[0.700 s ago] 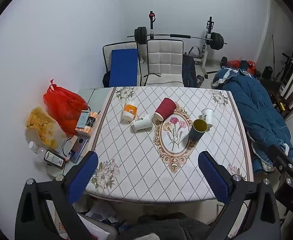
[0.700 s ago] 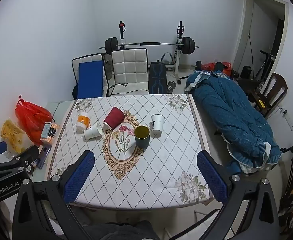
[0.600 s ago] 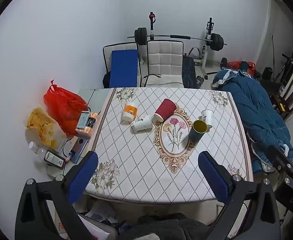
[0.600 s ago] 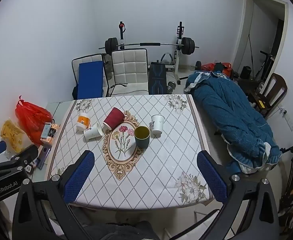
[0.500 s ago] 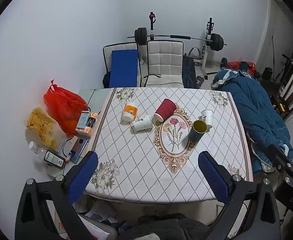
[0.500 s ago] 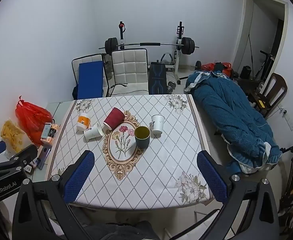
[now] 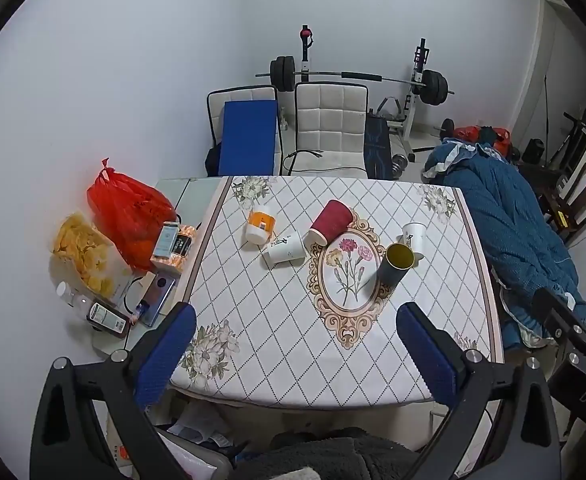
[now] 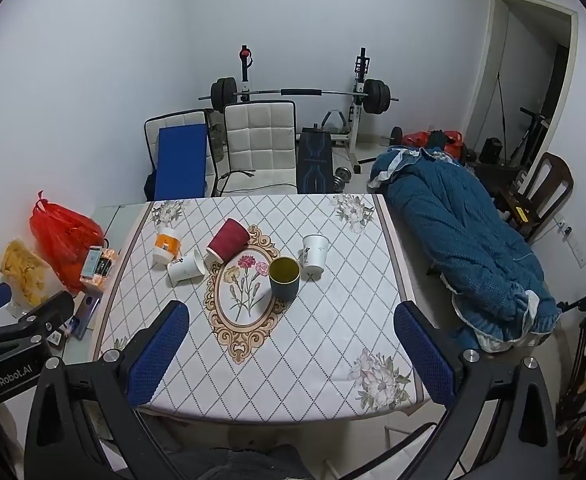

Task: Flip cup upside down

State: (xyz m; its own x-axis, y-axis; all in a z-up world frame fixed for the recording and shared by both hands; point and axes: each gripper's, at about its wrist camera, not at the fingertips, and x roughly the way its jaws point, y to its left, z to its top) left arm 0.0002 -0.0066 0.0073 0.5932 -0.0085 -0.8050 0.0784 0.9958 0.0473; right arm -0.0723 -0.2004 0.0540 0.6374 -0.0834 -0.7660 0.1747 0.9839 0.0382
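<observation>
Several cups sit on the patterned tablecloth (image 7: 277,320). A dark cup with a yellow inside (image 7: 396,267) (image 8: 284,278) stands upright, mouth up. A white paper cup (image 7: 414,236) (image 8: 315,255) stands mouth down just beyond it. A red ribbed cup (image 7: 330,222) (image 8: 228,239), a white paper cup (image 7: 285,248) (image 8: 185,266) and an orange-and-white cup (image 7: 260,224) (image 8: 166,245) lie on their sides at the left. My left gripper (image 7: 293,348) and my right gripper (image 8: 291,346) are both open and empty, held above the table's near edge, well short of the cups.
A red plastic bag (image 7: 129,208), a bag of chips (image 7: 83,252), boxes and a phone crowd a side surface left of the table. Two chairs (image 7: 329,128) and a barbell rack stand behind. A blue quilt (image 8: 461,240) lies right of the table.
</observation>
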